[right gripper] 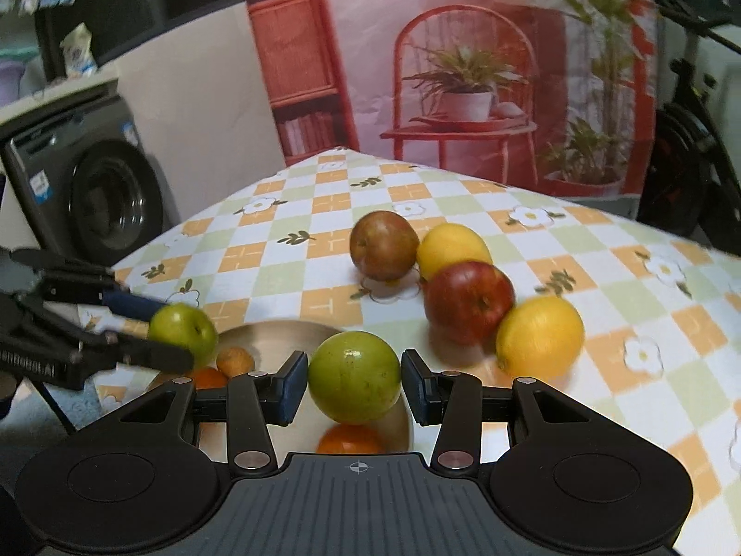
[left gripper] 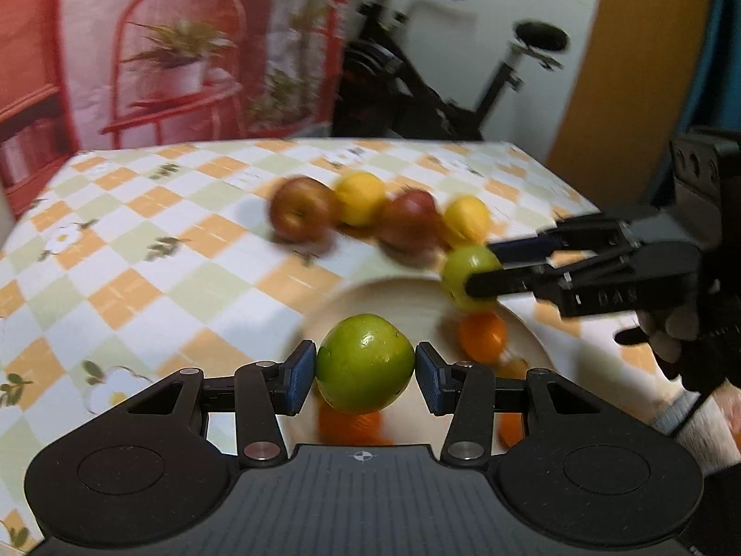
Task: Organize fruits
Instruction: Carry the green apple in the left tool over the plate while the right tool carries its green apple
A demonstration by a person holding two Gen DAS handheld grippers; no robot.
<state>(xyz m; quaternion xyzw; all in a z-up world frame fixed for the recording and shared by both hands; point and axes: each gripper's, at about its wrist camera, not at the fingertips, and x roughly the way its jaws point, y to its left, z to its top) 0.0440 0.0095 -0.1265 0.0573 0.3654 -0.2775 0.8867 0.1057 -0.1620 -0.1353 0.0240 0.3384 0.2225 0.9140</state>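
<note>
Gripping a green fruit [left gripper: 365, 361] in my left hand-held gripper [left gripper: 366, 377] and another [right gripper: 354, 376] in my right hand-held gripper [right gripper: 354, 387] above the plate [left gripper: 370, 296], I risk them colliding or rolling off its rim.

Home: washing machine [right gripper: 99, 197], exercise bike [left gripper: 444, 78].

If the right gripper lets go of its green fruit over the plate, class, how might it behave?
The green fruit looks round and glossy, so it would probably roll. The plate is shallow and already holds oranges, so the fruit may bump them. It seems firm, unlikely to squash.
</note>
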